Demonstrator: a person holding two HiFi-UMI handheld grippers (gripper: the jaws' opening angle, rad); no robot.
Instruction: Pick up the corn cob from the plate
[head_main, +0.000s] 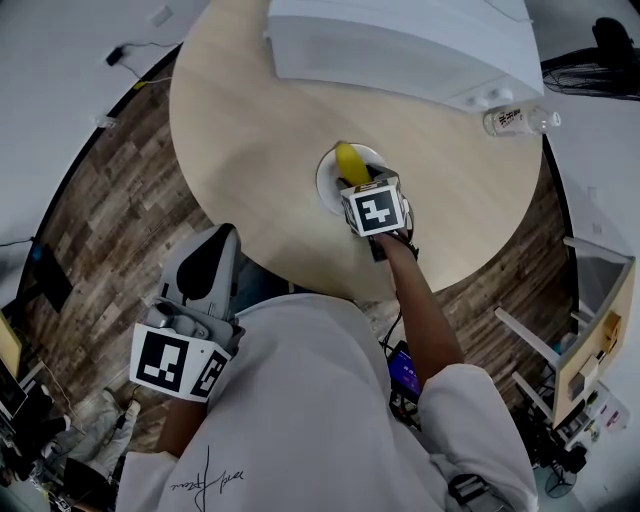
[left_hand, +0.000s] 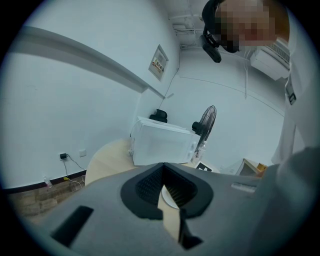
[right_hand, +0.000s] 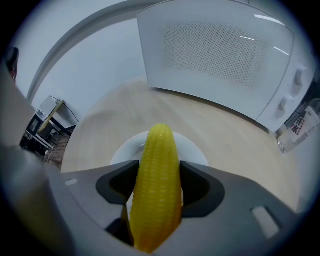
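Note:
A yellow corn cob (head_main: 349, 162) lies lengthwise over a small white plate (head_main: 328, 187) near the middle of the round wooden table (head_main: 250, 130). My right gripper (head_main: 354, 182) reaches in from the near side and is shut on the cob. In the right gripper view the corn cob (right_hand: 156, 190) fills the space between the jaws, its tip pointing out over the plate (right_hand: 196, 148). Whether the cob rests on the plate I cannot tell. My left gripper (head_main: 212, 245) hangs off the table's near edge at the left, jaws shut and empty (left_hand: 164, 194).
A white microwave (head_main: 400, 40) stands at the table's far side, with a clear water bottle (head_main: 518, 120) lying to its right. A standing fan (left_hand: 205, 122) is behind the table. Wood floor surrounds the table; shelves and clutter sit at the right.

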